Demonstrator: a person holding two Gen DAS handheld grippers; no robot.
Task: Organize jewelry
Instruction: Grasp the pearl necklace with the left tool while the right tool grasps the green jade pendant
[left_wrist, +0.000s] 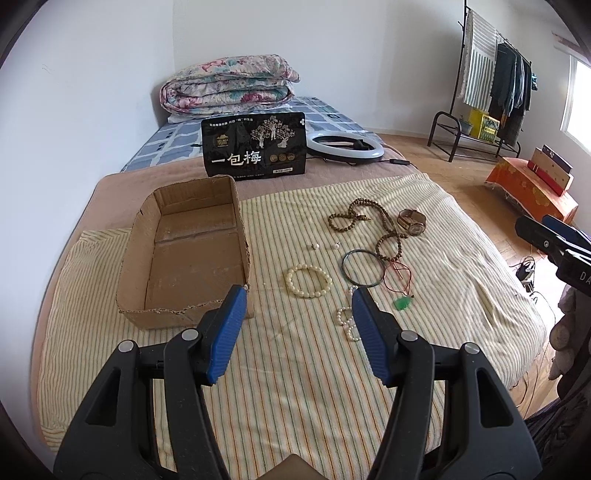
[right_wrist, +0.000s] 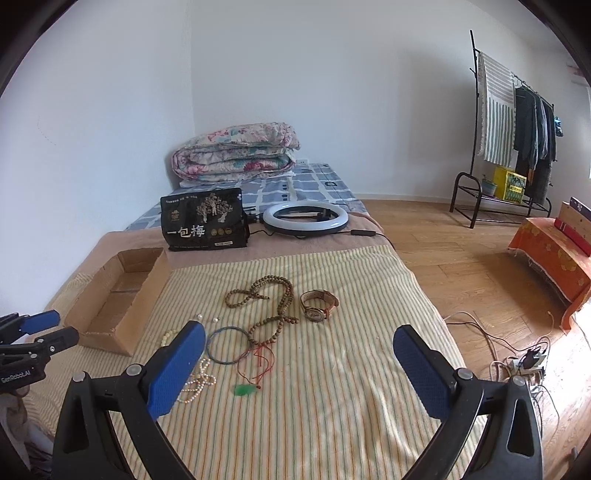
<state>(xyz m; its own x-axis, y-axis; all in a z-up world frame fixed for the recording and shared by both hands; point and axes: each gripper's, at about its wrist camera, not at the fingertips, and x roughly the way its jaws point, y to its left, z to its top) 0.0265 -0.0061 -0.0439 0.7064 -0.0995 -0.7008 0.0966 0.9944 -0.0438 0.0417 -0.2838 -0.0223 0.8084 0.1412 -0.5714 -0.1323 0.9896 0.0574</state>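
An open cardboard box (left_wrist: 192, 254) (right_wrist: 118, 295) lies on the striped bed cover, left of the jewelry. The jewelry is spread out: a cream bead bracelet (left_wrist: 308, 280), a dark bangle (left_wrist: 364, 267) (right_wrist: 226, 345), a brown bead necklace (left_wrist: 354, 218) (right_wrist: 266, 295), a watch (left_wrist: 412, 221) (right_wrist: 317, 304), a green pendant on red cord (left_wrist: 402, 302) (right_wrist: 245, 389), a pearl strand (left_wrist: 345, 319) (right_wrist: 197, 380) and two small pearls (left_wrist: 325, 245). My left gripper (left_wrist: 299, 306) is open and empty above the cover, near the box's front corner. My right gripper (right_wrist: 299, 341) is open and empty, nearer than the jewelry.
A black snack bag (left_wrist: 255, 147) and a ring light (left_wrist: 345, 146) lie behind the jewelry. A folded floral quilt (left_wrist: 229, 83) sits at the bed's head. Right of the bed are wood floor, cables with a power strip (right_wrist: 524, 363), an orange-covered bench (right_wrist: 550, 251) and a clothes rack (right_wrist: 517, 122).
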